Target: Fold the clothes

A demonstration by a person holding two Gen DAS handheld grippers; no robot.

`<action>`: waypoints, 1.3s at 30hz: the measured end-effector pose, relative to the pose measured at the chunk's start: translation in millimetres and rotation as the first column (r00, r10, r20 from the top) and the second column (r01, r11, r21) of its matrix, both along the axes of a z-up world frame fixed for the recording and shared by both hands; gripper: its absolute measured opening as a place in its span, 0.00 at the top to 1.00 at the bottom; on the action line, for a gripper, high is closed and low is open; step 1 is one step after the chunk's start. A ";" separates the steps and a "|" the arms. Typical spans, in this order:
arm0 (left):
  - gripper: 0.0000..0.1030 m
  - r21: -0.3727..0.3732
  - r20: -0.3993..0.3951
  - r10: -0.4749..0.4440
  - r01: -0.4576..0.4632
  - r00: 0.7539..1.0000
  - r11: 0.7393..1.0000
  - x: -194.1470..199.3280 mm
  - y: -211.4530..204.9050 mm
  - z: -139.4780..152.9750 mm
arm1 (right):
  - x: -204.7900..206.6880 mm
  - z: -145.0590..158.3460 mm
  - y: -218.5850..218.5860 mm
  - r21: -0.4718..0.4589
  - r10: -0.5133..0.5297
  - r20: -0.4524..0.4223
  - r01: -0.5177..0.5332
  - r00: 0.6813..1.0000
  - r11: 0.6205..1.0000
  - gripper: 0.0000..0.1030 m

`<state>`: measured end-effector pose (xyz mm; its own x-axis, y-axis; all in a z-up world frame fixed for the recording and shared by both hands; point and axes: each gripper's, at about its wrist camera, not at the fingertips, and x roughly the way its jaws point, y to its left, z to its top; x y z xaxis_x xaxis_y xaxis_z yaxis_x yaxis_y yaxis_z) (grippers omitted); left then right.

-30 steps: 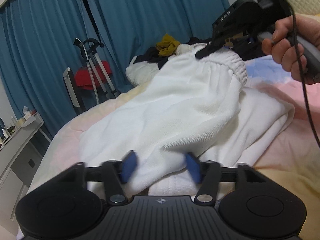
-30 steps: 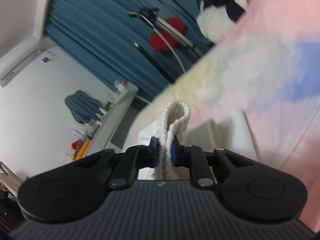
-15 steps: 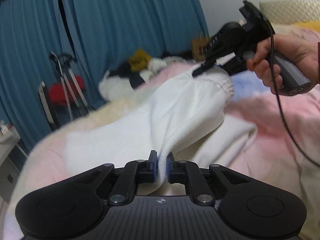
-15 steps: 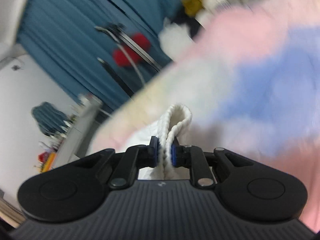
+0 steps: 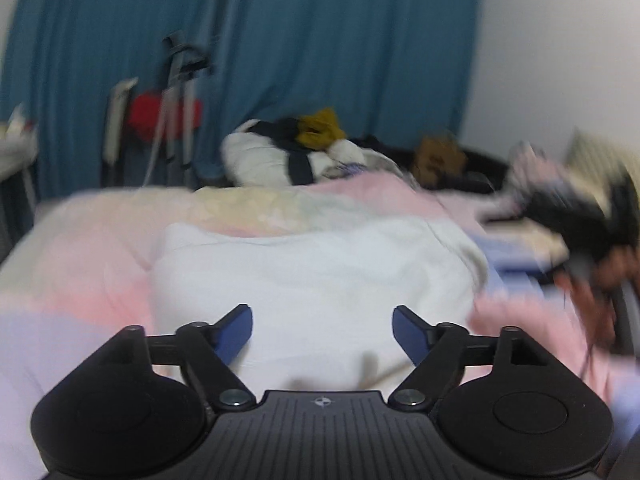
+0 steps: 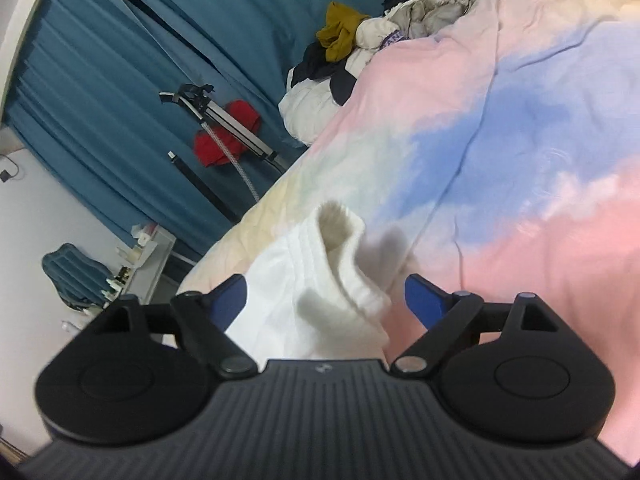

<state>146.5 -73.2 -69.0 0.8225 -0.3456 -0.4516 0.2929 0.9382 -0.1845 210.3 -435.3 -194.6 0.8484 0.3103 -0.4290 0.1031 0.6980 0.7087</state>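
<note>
A white knitted garment (image 5: pixel 312 280) lies folded on the pastel bedcover (image 5: pixel 80 280). My left gripper (image 5: pixel 322 334) is open just above its near edge, holding nothing. In the right wrist view my right gripper (image 6: pixel 326 294) is open, and the garment's ribbed waistband (image 6: pixel 344 256) lies loose between its blue pads without being clamped. The right gripper and the hand on it show as a dark blur at the right of the left wrist view (image 5: pixel 592 216).
A heap of unfolded clothes (image 5: pixel 304 152), white, black and mustard, lies at the bed's far end (image 6: pixel 344 40). A stand with something red on it (image 5: pixel 172 116) leans before blue curtains (image 5: pixel 320 40). A white shelf with small items (image 6: pixel 148 248) stands beside the bed.
Both grippers have opened and let go of the white garment, which has dropped flat onto the bed. The right gripper has swung away to the right; the view is blurred.
</note>
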 end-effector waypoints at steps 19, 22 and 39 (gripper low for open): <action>0.14 -0.244 -0.342 0.132 -0.224 0.930 0.943 55.8 82.4 -46.7 | 30.0 -32.4 56.8 0.149 0.211 0.029 -0.213 0.977 0.966 0.13; 0.14 -0.264 -0.364 0.128 -0.234 0.923 0.936 59.9 86.6 -53.5 | 30.7 -24.3 58.4 0.145 0.215 0.079 -0.225 0.973 0.964 0.14; 0.55 -0.313 -0.311 0.078 -0.180 0.947 0.933 40.6 82.8 -32.1 | 21.4 8.3 57.6 0.066 0.117 0.062 -0.121 0.991 0.990 0.73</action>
<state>187.1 9.6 -101.1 0.7214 -0.4170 -0.5529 0.0597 0.8329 -0.5502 231.7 -377.7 -186.3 0.8265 0.4378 -0.3540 -0.0206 0.6519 0.7580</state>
